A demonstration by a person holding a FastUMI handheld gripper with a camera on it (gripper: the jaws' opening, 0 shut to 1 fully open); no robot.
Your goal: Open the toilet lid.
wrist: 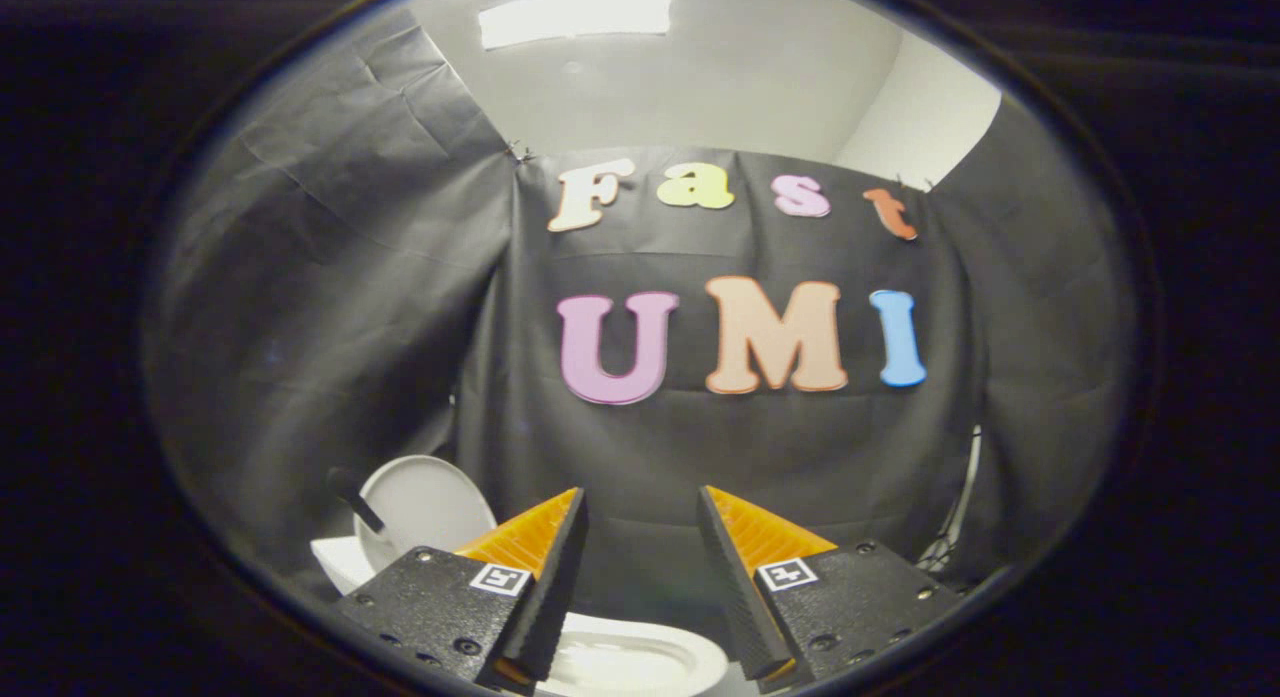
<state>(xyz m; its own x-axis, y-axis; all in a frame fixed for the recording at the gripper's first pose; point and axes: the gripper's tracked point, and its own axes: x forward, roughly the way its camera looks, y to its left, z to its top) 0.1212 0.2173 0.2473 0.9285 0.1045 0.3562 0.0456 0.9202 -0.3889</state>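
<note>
— Black cloth wall all around, white ceiling above with a light panel. Where's the toilet?

— Low down: the white toilet bowl sits under and between the fingers. The round toilet lid stands raised beyond the left finger, probably leaning back on the tank.

— And the hand-held gripper?

— Fingers spread apart, gripping nothing.

Black cloth walls on 3 sides, white ceiling with 1 bright light panel.
</note>
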